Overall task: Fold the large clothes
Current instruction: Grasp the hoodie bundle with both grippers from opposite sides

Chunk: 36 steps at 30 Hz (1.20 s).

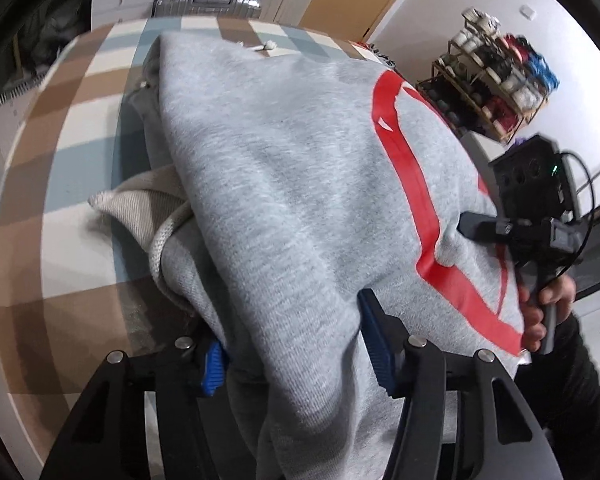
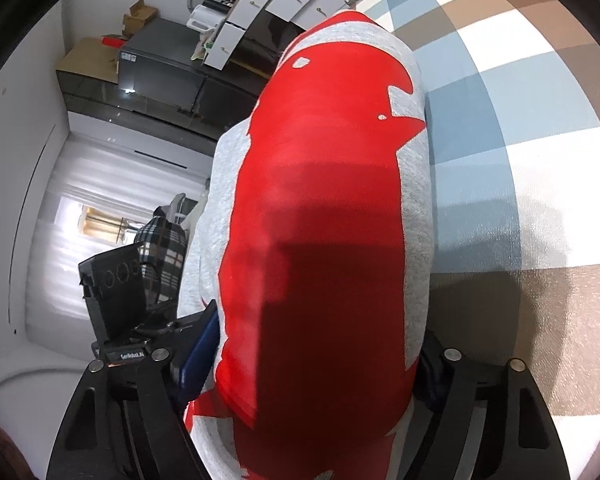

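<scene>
A grey hoodie (image 1: pixel 284 184) with a large red print (image 1: pixel 412 184) hangs in a thick fold between both grippers, above a checked cloth surface (image 1: pixel 68 152). Its cream hood lining and drawstring (image 1: pixel 160 236) show at the left. My left gripper (image 1: pixel 296 344) is shut on a bunched edge of the hoodie, blue pads (image 1: pixel 374 340) pressing the fabric. The right gripper (image 1: pixel 480 228) shows at the far right of the left wrist view, clamped on the hoodie's other edge. In the right wrist view the hoodie (image 2: pixel 416 208) and its print (image 2: pixel 324 240) fill the frame, held in my right gripper (image 2: pixel 312 364).
A checked blue, brown and white cloth (image 2: pixel 520 128) covers the surface below. A shelf rack of shoes (image 1: pixel 496 92) stands at the right. A silver suitcase (image 1: pixel 208 4) and white drawers (image 2: pixel 260 0) stand at the back. The left gripper's body (image 2: pixel 116 292) is at the left.
</scene>
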Motion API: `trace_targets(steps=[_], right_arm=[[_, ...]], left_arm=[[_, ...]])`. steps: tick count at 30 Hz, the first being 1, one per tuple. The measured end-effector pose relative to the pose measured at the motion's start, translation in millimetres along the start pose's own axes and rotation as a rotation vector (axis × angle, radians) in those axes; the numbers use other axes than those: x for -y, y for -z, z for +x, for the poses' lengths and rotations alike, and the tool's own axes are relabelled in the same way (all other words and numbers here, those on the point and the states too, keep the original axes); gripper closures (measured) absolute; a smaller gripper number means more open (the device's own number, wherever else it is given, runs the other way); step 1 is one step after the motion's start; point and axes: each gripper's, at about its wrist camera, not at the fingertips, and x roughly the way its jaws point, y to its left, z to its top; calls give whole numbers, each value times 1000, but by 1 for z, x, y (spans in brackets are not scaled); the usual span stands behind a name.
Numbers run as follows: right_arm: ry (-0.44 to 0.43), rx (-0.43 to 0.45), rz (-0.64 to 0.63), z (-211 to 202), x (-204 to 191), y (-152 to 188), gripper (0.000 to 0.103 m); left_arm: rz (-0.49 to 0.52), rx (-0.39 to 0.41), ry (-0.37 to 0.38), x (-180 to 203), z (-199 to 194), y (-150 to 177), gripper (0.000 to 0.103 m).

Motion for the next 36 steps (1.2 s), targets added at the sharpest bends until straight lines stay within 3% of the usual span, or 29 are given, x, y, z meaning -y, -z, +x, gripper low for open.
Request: trace_targets(steps=[5,10,18,21,31,36], right_arm=[[-19,-2,-29,-4,-3,4,27],[-42,-39,-12,-11,6,6,27],[-47,-46,14,0,9,-5,21],[-55,-47,34,4,13,-7,20],[-46,-43,70,7,15,-6,16],[-32,-16,72,6,13,0,20]], left_arm=[[29,7,10,-2,-1,1,51],[39,-11,128,-7,2,0,51],[-217,-95,395,-55,20,-7,44],[-262,-112,457,-62,23,-3,44],[-338,-99,549,-68,20,12,44],[-309,-108,552,-66,23,16,44]])
